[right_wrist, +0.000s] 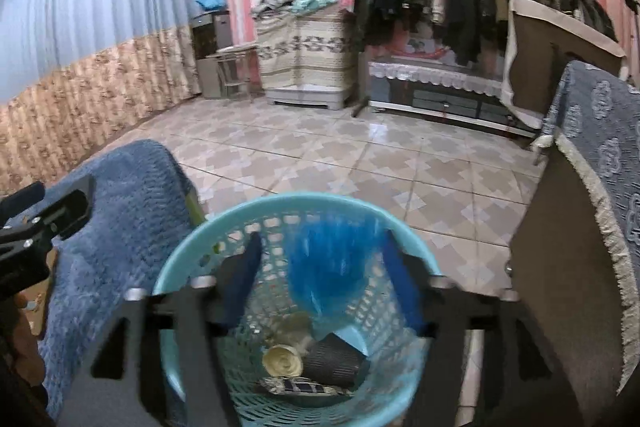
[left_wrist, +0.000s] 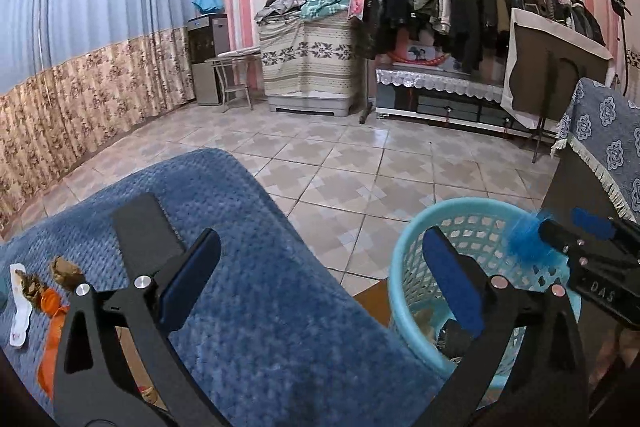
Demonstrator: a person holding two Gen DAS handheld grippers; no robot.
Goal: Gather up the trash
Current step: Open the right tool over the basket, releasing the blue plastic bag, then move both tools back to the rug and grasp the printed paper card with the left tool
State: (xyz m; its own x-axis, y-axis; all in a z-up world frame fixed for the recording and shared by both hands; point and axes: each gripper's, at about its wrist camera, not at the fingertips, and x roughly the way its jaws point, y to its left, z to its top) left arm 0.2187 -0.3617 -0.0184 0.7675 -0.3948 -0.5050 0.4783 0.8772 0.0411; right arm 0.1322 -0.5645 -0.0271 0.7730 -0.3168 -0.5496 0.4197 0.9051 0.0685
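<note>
Blue tuft dropped over the trash basket as the jaws stood apart

The right gripper [right_wrist: 320, 287] hung above the round light-blue plastic lattice basket [right_wrist: 188, 267], its jaws parted and clear of the fuzzy blue feather-like tuft [right_wrist: 324, 267], blurred between them over the basket's mouth. Several discarded pieces, a cream rolled scrap [right_wrist: 282, 361] among them, already lay inside. The left gripper [left_wrist: 320, 279], spread wide and empty, hovered over the knobbly blue blanket-covered surface [left_wrist: 280, 267], where brown crumpled scraps [left_wrist: 64, 271], an orange wrapper [left_wrist: 52, 327] and a white strip [left_wrist: 20, 307] at far left remained uncollected. The basket sat just beside the blanket's right edge, a cloth-draped cabinet [right_wrist: 592, 147] near on its right; open tiled floor lay beyond.
</note>
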